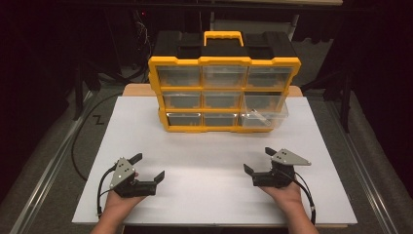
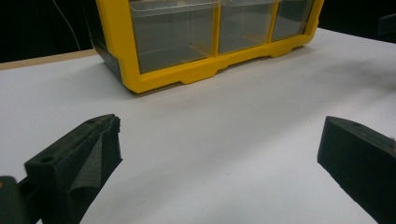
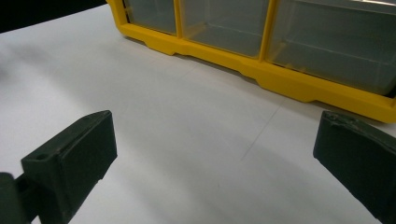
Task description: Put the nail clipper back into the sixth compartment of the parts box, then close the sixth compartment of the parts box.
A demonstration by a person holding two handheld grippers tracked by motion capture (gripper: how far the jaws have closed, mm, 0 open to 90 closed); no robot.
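Left claw (image 1: 149, 167) spread, right claw (image 1: 259, 160) spread, bare white table (image 1: 204, 161) between, drawer cabinet (image 1: 224, 92) at far edge.

Yellow-framed organizer (image 1: 224, 61); white table (image 1: 204, 165)

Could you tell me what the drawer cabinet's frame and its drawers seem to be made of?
The drawer cabinet's frame looks like moulded yellow plastic, smooth with a slight sheen and rounded edges. The drawers appear to be clear, glossy plastic: you can see through their fronts, and they catch reflections. One drawer at the lower right stands pulled out.
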